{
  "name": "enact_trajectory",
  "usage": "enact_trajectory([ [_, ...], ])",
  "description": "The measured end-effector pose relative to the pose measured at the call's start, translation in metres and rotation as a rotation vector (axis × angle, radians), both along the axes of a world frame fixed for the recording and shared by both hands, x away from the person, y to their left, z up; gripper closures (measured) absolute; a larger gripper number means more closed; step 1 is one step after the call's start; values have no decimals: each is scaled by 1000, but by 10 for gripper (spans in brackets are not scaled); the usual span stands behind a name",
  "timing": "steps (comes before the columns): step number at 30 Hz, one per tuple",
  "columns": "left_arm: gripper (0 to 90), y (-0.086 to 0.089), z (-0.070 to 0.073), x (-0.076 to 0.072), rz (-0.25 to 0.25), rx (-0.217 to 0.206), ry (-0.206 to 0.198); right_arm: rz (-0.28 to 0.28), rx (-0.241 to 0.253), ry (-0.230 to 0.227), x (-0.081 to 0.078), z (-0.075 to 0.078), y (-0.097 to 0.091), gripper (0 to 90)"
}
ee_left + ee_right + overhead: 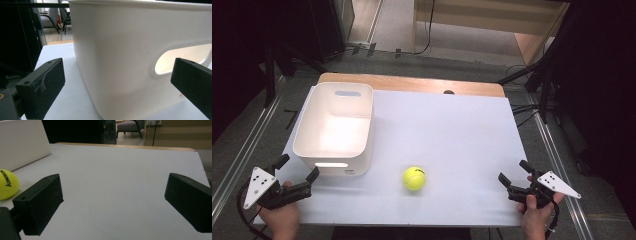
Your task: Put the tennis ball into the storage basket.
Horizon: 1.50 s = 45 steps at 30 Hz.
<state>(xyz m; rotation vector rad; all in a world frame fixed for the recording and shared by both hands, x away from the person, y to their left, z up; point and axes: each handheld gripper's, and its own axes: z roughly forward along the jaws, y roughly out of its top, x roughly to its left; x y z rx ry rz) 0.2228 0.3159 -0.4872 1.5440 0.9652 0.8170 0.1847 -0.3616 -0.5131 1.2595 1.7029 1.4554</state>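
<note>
Up close, ball (7,184) lettering "kawasaki".

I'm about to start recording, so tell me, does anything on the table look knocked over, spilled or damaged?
Nothing stands out. The white bin sits upright and looks empty, the tennis ball rests on the white table beside it, and both grippers hover open at the near corners.

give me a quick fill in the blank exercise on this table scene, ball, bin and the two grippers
1. The tennis ball is coloured ____.
2. The white bin holds ____ inside.
3. The ball lies ____ the bin, on the white table.
4. The left gripper and right gripper both have their jaws ____.

Missing words: yellow; nothing; outside; open
</note>
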Motion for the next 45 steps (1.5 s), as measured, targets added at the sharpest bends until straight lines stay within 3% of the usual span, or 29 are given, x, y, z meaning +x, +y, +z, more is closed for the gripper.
enact_trajectory([
  [6, 0, 0, 0, 0, -2, -3, 0, 4, -32, -2, 1, 1, 4, 6],
  [17, 0, 1, 1, 3, 21, -14, 8, 1, -22, 2, 2, 2, 3, 6],
  [23, 0, 0, 1, 1, 20, 2, -12, 16, -29, 1, 1, 6, 8, 6],
  [37, 0, 0, 1, 0, 34, -5, -11, 192, -93, -24, 6, 32, 44, 7],
  [45, 0, -3, 1, 0, 29, 27, -13, 301, -150, -37, 8, 50, 71, 6],
])
